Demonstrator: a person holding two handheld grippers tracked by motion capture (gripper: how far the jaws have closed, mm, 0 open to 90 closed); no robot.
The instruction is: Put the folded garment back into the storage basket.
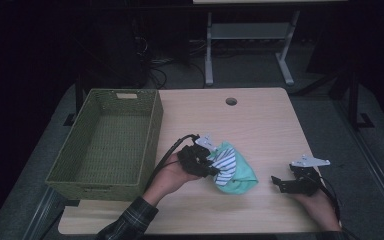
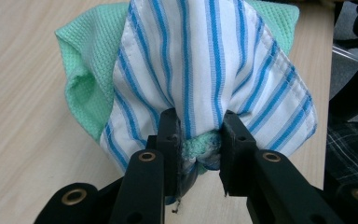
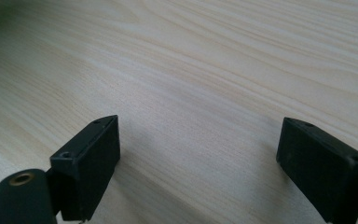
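Clamped between the jaws of the left gripper [image 2: 199,140] is a gathered fold of blue-striped white cloth [image 2: 214,70], bunched together with a green cloth [image 2: 86,60] near the middle of the wooden table [image 1: 260,120]. The right gripper [image 3: 198,158] hovers low over bare tabletop, well apart from the bundle, its jaws spread wide. A green woven basket [image 1: 152,130] stands at the table's left edge.

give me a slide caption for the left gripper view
Left gripper pinching a striped cloth and green cloth over the wooden table.
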